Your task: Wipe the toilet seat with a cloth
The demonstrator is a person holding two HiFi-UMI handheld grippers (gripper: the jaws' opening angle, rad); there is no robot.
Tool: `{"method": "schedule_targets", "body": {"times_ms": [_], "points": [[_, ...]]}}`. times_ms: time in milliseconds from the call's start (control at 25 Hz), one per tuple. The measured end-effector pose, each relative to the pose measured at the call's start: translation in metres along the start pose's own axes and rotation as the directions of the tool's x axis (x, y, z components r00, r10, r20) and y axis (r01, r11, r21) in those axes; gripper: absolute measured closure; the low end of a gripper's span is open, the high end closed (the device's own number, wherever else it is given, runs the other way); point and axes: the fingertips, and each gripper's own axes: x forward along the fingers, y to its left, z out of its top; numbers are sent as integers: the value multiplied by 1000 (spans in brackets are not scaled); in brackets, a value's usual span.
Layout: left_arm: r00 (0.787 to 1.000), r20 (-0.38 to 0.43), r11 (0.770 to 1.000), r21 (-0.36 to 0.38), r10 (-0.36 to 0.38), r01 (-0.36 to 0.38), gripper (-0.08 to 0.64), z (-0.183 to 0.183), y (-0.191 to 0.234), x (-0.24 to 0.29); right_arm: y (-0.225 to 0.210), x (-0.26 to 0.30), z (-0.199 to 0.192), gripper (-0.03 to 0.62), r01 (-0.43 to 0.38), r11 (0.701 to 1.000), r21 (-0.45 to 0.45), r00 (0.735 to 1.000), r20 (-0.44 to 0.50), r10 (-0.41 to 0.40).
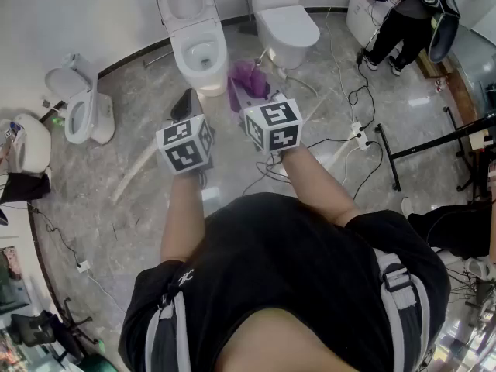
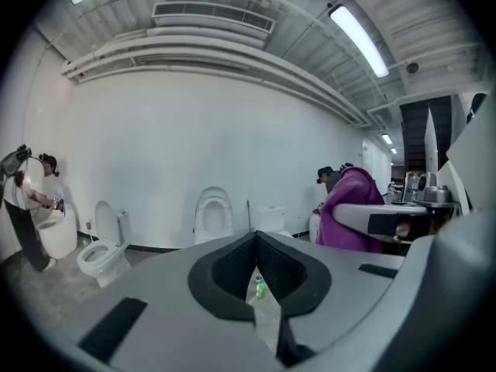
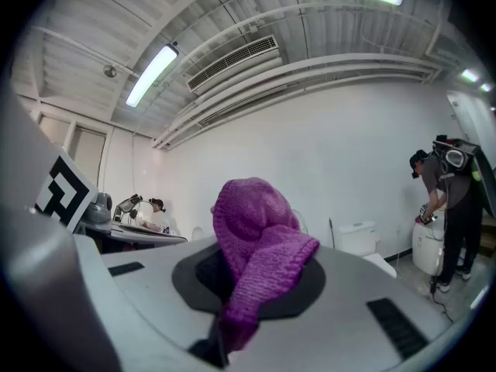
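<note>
Two hand-held grippers, one cloth. The right hand-held gripper (image 3: 232, 281) is clamped on the purple cloth (image 3: 260, 235), held in the air short of the toilets. The left hand-held gripper (image 2: 255, 263) is clenched and empty. Three toilets ahead: lid-up toilet (image 1: 192, 46), closed toilet (image 1: 287, 25), left toilet (image 1: 81, 113).

The bunched purple knitted cloth (image 3: 260, 246) is pinched in the right hand-held gripper (image 3: 244, 273), near the white toilet seat (image 1: 198, 53).

Pad faces and tips of right claw (image 3: 240, 258): masked by purple cloth (image 3: 256, 215). Head view: both claws concealed under left marker cube (image 1: 186, 144) and right marker cube (image 1: 273, 125). Past left claw (image 2: 255, 242), green item (image 2: 262, 289): too small to identify.
</note>
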Motion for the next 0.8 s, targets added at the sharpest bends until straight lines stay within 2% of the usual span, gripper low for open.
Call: {"method": "schedule_targets", "body": {"times_ms": [400, 800], "points": [[1000, -6, 1000, 2, 18, -18, 551, -8, -39, 0, -32, -27, 1, 543, -4, 1000, 11, 999, 48, 3], [999, -29, 999, 15, 45, -45, 551, -10, -49, 0, -42, -29, -6, 543, -32, 999, 30, 999, 23, 31]]}}
